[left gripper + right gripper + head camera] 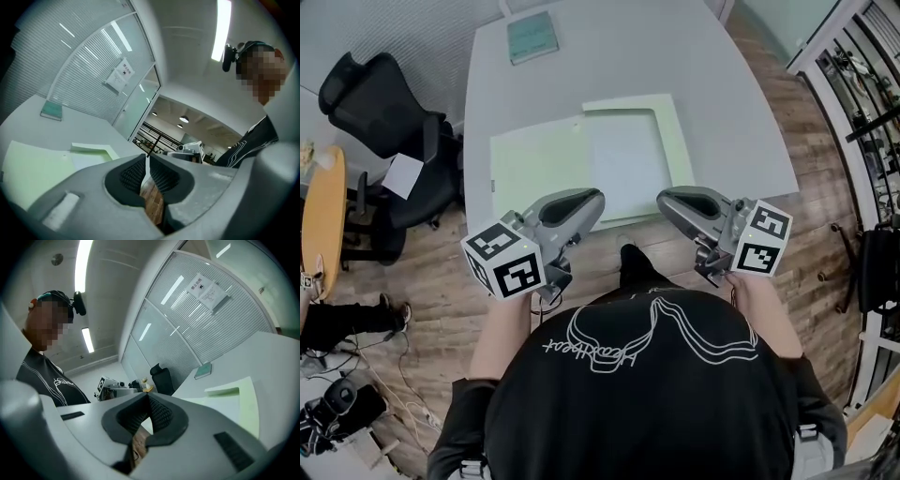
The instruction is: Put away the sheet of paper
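Observation:
A white sheet of paper lies on an open light green folder at the near half of the grey table. My left gripper hovers over the table's front edge, just in front of the folder, with its jaws shut and nothing between them. My right gripper faces it from the right at the same edge, also shut and empty. In the left gripper view the pads meet at the tips, and the folder lies to the left. The right gripper view shows the folder at the right.
A teal book lies at the table's far end. A black office chair stands left of the table, beside a round wooden table. Metal racks line the right side. The floor is wood.

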Tool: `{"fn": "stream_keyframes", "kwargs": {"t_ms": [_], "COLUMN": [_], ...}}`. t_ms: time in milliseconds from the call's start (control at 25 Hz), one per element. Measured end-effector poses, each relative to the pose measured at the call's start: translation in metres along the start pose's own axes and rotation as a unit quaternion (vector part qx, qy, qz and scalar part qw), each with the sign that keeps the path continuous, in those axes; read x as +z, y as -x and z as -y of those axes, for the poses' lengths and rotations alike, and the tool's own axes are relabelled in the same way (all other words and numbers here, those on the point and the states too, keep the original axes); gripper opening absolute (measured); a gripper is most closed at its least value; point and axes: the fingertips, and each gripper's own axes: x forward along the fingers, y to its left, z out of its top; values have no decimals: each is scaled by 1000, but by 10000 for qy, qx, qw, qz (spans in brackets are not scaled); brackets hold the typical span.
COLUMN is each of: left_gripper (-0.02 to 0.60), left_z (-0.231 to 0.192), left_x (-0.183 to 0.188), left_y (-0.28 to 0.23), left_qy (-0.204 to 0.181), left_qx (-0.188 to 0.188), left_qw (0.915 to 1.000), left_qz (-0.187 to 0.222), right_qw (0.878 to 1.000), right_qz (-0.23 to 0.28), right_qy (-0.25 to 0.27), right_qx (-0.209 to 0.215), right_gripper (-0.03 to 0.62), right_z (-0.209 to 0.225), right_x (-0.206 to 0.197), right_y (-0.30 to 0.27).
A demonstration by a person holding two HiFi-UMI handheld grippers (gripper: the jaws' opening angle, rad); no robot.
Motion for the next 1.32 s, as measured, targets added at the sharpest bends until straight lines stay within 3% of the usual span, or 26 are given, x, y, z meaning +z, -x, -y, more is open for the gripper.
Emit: {"fn": "stream_keyframes", "kwargs": {"t_ms": [240, 480, 1320], "left_gripper": [14, 11, 11], "left_z": [29, 32, 34], "left_x": [-8, -9, -9], "left_y": [7, 13, 13], "left_qy": [-408, -510, -91], "left_qx": [-102, -83, -231], "left_qw": [9991, 9986, 9995], "left_qz": [37, 91, 210], "right_qw": [9998, 9986, 9985], "right_qz": [-13, -266, -367], "right_qy": [184, 396, 379], "right_qx": [84, 213, 152], "right_gripper": [9, 9, 9], "right_z": [-21, -32, -33], "right_x": [-5, -14, -16], "right_y": [0, -10, -13]}}
